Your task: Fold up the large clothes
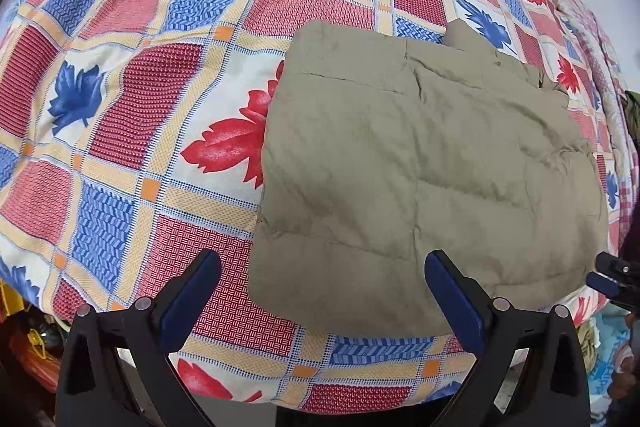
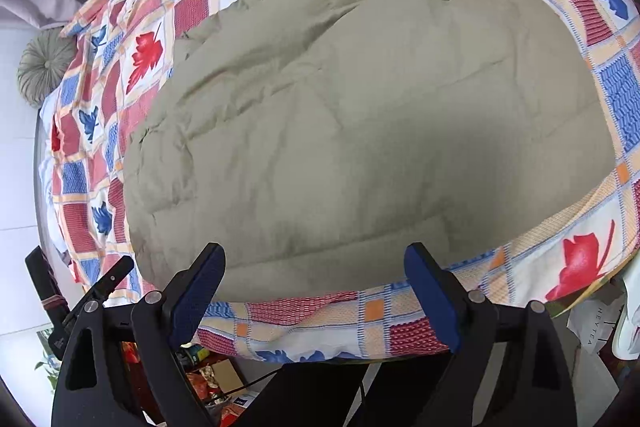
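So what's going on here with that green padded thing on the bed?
A person is folding clothes with a hand-held gripper in each hand. An olive quilted jacket lies folded into a compact bundle on the patterned bedspread. The left hand-held gripper and the right hand-held gripper are both open and hold nothing, hovering at the near edge of the jacket. The fold looks largely done, though a bit of fabric sticks out at the far side.
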Demonstrator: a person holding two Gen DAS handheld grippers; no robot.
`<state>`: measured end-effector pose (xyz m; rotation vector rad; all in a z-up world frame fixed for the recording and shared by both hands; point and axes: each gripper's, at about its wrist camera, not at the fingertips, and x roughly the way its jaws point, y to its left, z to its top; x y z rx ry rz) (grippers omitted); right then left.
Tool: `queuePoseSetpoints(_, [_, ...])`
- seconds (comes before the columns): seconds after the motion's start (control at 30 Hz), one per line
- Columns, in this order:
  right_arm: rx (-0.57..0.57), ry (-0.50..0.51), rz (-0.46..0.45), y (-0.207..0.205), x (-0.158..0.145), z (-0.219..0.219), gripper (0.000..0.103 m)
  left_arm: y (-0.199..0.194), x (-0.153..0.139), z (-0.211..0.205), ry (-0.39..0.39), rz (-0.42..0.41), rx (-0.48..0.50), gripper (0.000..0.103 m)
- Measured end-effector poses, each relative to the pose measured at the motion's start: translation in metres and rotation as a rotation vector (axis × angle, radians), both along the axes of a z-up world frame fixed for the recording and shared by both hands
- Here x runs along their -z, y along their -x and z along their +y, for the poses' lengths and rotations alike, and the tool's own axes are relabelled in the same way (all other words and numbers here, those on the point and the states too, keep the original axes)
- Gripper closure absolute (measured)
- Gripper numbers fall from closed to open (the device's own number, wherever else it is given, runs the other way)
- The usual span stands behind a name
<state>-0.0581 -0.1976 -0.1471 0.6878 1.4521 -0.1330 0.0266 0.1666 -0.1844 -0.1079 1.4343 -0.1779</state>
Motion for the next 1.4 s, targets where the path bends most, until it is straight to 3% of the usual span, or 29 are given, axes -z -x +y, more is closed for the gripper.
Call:
queuePoseSetpoints(0.23, [-0.039,-0.03,0.023,-0.002,0.013,0.02,0.01,-0.01,0.018,0.033,0.116,0.043,-0.041,0.001])
queuePoseSetpoints(0.37, [-0.055,-0.037,0.041,-0.002,0.024,0.026,0.01,-0.024,0.032,0.047,0.236,0.06,-0.001,0.001])
queuePoseSetpoints(0.47, [-0.067,-0.035,0.051,-0.002,0.03,0.027,0.01,-0.041,0.048,0.053,0.373,0.105,0.029,0.001])
queuePoseSetpoints(0.57, [-0.081,-0.028,0.054,-0.002,0.035,0.029,0.01,-0.056,0.068,0.049,0.473,0.152,0.058,0.001])
queuePoseSetpoints(0.73, [-0.094,-0.02,0.064,-0.002,0.042,0.03,0.01,-0.075,0.109,0.025,0.538,0.233,0.097,0.001])
queuePoseSetpoints(0.9, [-0.115,-0.012,0.072,-0.003,0.046,0.032,0.01,-0.087,0.105,0.003,0.684,0.221,0.123,0.001])
queuePoseSetpoints(1.0, [-0.113,-0.015,0.075,-0.003,0.049,0.031,0.01,-0.091,0.102,-0.019,0.678,0.227,0.171,0.001])
queuePoseSetpoints(1.17, [-0.117,-0.032,0.083,-0.004,0.047,0.032,0.01,-0.091,0.116,-0.045,0.562,0.271,0.263,0.003])
queuePoseSetpoints(1.2, [-0.124,-0.044,0.078,-0.005,0.043,0.031,0.01,-0.092,0.115,-0.047,0.552,0.268,0.261,0.008])
queuePoseSetpoints(1.27, [-0.148,-0.058,0.06,-0.007,0.035,0.029,0.01,-0.092,0.112,-0.046,0.556,0.245,0.252,0.049])
queuePoseSetpoints(1.33, [-0.169,-0.044,0.024,-0.011,0.022,0.024,0.01,-0.091,0.108,-0.043,0.601,0.247,0.222,0.067])
queuePoseSetpoints(1.4, [-0.174,-0.025,-0.015,-0.016,0.011,0.015,0.01,-0.089,0.097,-0.048,0.592,0.229,0.224,0.074])
